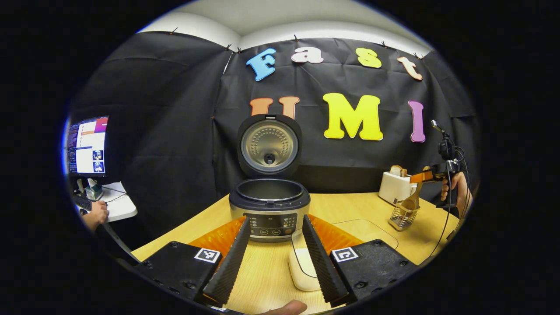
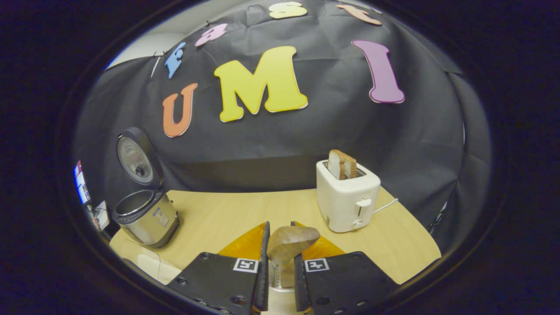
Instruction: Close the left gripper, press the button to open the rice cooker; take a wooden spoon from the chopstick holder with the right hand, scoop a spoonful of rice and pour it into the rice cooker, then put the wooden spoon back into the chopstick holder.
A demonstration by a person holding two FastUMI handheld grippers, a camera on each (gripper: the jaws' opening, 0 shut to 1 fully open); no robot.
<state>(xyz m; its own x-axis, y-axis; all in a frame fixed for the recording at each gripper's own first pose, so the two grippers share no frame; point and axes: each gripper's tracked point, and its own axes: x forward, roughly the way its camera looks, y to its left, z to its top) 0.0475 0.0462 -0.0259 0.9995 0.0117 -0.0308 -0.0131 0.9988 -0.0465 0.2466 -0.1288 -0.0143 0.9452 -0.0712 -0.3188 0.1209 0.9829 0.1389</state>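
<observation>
The rice cooker (image 1: 269, 205) stands at the middle of the wooden table, its lid (image 1: 269, 146) raised and the inner pot showing. My left gripper (image 1: 275, 262) is open in front of it, fingers wide apart with nothing between them. A white rounded container (image 1: 302, 267) lies beside the right finger; I cannot tell what is in it. At the far right my right gripper (image 1: 431, 176) is over the mesh chopstick holder (image 1: 402, 216), shut on the wooden spoon (image 1: 412, 201). In the right gripper view the spoon (image 2: 292, 243) sits between the fingers of the right gripper (image 2: 282, 262), above the holder (image 2: 274, 276).
A white toaster (image 2: 348, 199) with bread slices stands behind the holder, near the booth wall. The cooker (image 2: 146, 216) is far off to the left in the right gripper view. A monitor (image 1: 87, 146) and a person's hand (image 1: 97, 213) are beyond the table's left edge.
</observation>
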